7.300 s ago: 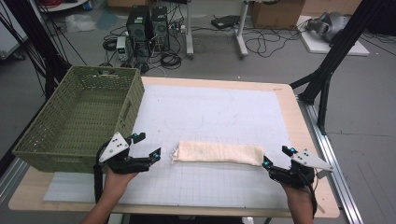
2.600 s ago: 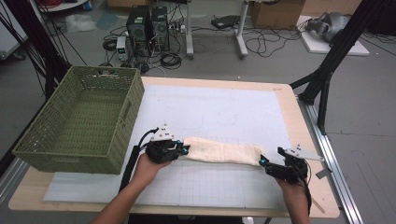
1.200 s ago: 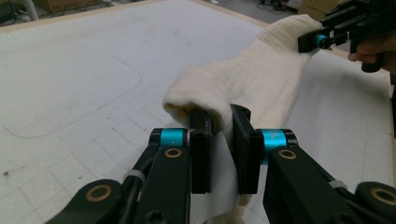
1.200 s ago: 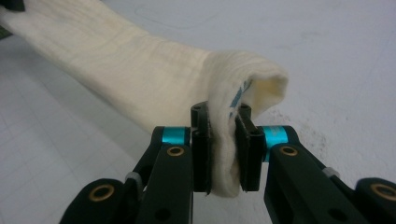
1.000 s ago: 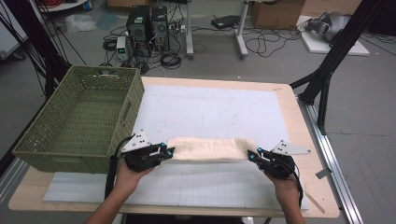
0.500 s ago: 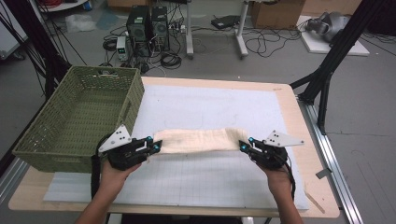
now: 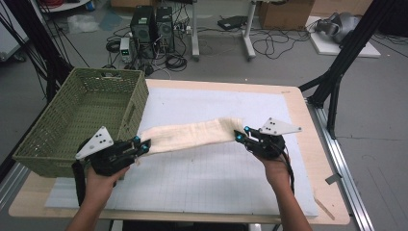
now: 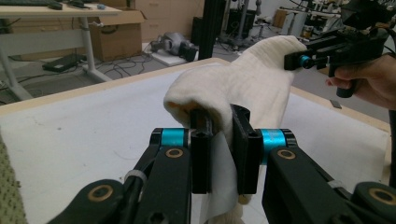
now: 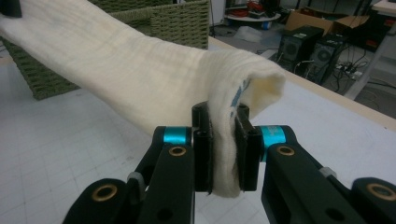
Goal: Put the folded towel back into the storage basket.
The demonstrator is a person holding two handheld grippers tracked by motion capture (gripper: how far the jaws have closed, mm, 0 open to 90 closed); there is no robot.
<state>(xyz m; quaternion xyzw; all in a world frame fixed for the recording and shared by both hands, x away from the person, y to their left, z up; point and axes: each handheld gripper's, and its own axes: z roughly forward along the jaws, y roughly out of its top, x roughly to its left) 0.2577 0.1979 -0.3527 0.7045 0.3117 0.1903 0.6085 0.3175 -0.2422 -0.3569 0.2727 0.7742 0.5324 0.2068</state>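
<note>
A folded cream towel (image 7: 192,134) hangs in the air above the white mat, stretched between both grippers. My left gripper (image 7: 142,144) is shut on the towel's left end (image 8: 219,107), close to the green wicker basket (image 7: 82,113). My right gripper (image 7: 239,135) is shut on the towel's right end (image 9: 224,126). In the left gripper view the right gripper (image 8: 299,60) shows at the towel's far end. In the right gripper view the towel (image 9: 116,65) runs away toward the basket (image 9: 187,23).
The white gridded mat (image 7: 202,178) covers the wooden table (image 7: 308,125). The basket stands on the table's left side. Computers and cables (image 7: 154,24) lie on the floor beyond the table. A black frame leg (image 7: 337,67) rises at the right.
Both grippers closed on the towel's ends and lifted it off the mat. The towel has since moved left and away from the person, toward the basket.
</note>
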